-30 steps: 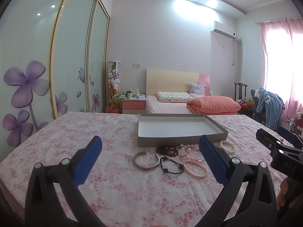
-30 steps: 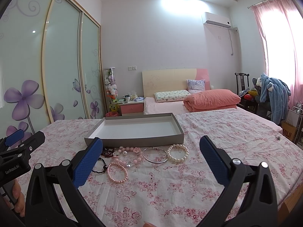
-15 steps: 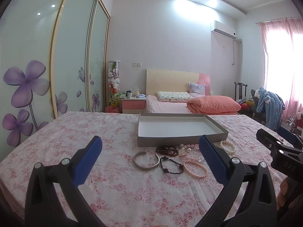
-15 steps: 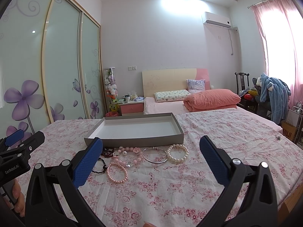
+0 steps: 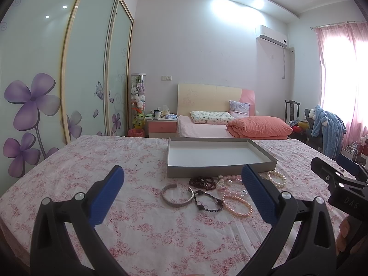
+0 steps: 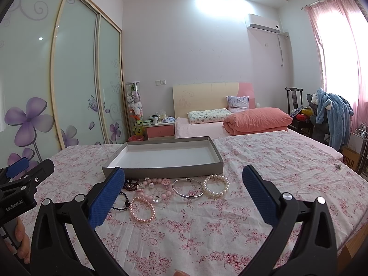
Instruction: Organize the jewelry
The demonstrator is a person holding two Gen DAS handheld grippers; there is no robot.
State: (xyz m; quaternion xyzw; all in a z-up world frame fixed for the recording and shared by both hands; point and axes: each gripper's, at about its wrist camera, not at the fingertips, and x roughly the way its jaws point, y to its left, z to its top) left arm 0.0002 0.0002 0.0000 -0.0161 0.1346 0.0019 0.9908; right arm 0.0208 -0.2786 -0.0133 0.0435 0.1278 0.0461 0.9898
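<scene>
A shallow grey box [image 5: 218, 167] [image 6: 174, 171] with a white inside lies empty on the floral cloth. Several bracelets lie in front of it: a silver cuff [image 5: 177, 203], a black bead bracelet [image 5: 208, 201], a dark red bead bracelet [image 5: 202, 182], a pink pearl bracelet [image 5: 237, 205] [image 6: 142, 209], a white pearl bracelet [image 5: 277, 179] [image 6: 216, 185], a thin silver bangle [image 6: 187, 188] and a pink flower bracelet [image 6: 156, 187]. My left gripper [image 5: 182, 184] is open and empty, short of the bracelets. My right gripper [image 6: 183, 181] is open and empty, also short of them.
The floral cloth [image 6: 287, 161] covers a wide surface. A small metal item [image 6: 338, 166] lies far right on it. A bed with an orange duvet [image 5: 257, 127], a pink nightstand [image 5: 162, 127] and a chair with blue clothes [image 6: 331, 115] stand behind.
</scene>
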